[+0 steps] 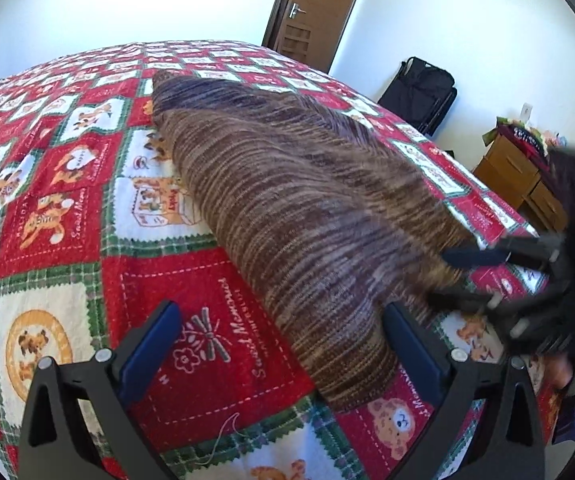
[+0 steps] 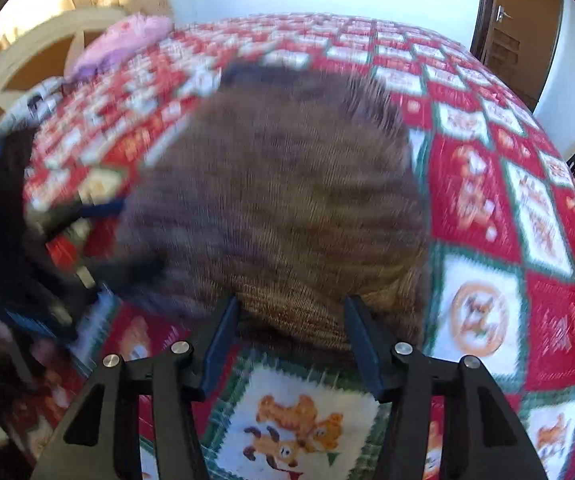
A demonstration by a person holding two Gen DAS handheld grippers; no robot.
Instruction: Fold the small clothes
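A: Which step is judged to be in hand?

B: A fold of the brown striped garment (image 1: 299, 216) seems to have been laid. It is seen lying as a long, doubled shape on the patchwork bedspread (image 1: 47, 208), running away from both cameras toward the far side of the bed, its near end close to both grippers.

A: How are the fingers found?

B: The left gripper (image 1: 283, 344) is held wide apart, nothing between the pads; only the garment's near corner is framed between them, and no contact is seen. The right gripper (image 2: 291, 336) is set about half apart. In the right wrist view the garment's near edge is seen just beyond and between its fingertips, but no pinch on the cloth can be made out. That view is blurred, so contact cannot be told for certain.

A: And what is called for next?

B: Probably a fresh grip. If a further fold is wanted, the near end would have to be taken at its two corners, one by each gripper, and carried toward the far end. The left jaws would need narrowing over one corner, and the cloth layers should be caught together so the fold is not pulled open.
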